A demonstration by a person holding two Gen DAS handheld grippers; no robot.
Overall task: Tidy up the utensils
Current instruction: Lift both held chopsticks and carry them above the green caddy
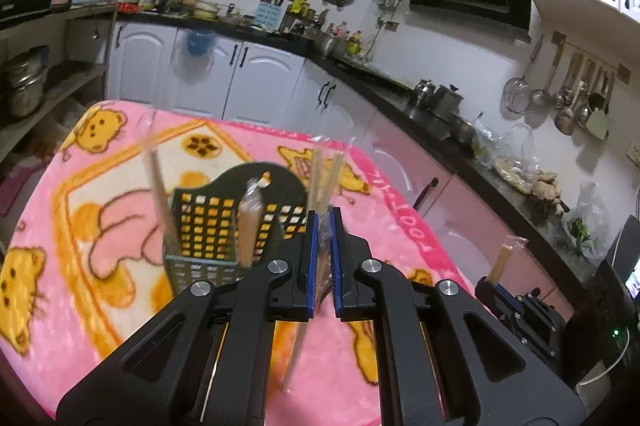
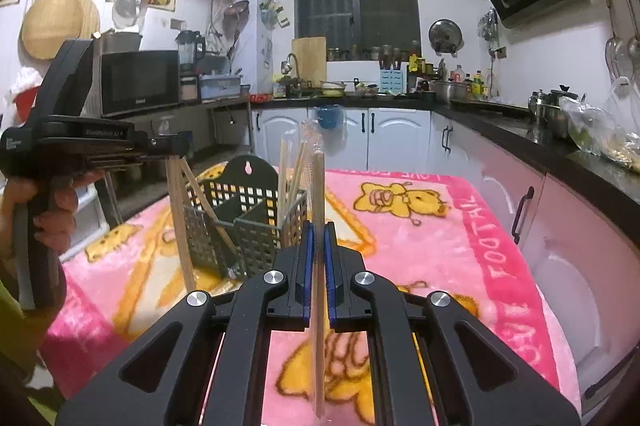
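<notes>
A dark green perforated utensil basket [image 1: 208, 226] [image 2: 248, 226] stands on the pink bear blanket [image 1: 100, 186] [image 2: 420, 246]. Wrapped chopsticks [image 2: 294, 178] stand in it. My left gripper [image 1: 324, 226] is shut on a clear-wrapped pair of chopsticks [image 1: 326, 178], held upright just right of the basket; it shows at the left of the right wrist view [image 2: 172, 146], above the basket. My right gripper [image 2: 319, 238] is shut on another wrapped pair of chopsticks [image 2: 319, 194], upright in front of the basket; it shows low right in the left wrist view [image 1: 496, 282].
White and pink cabinets [image 2: 396, 138] under a black counter [image 1: 400, 86] wrap the far and right sides. A microwave [image 2: 138, 82] sits on a shelf at the left. Ladles hang on the right wall [image 1: 576, 98]. Pots and bags crowd the counter.
</notes>
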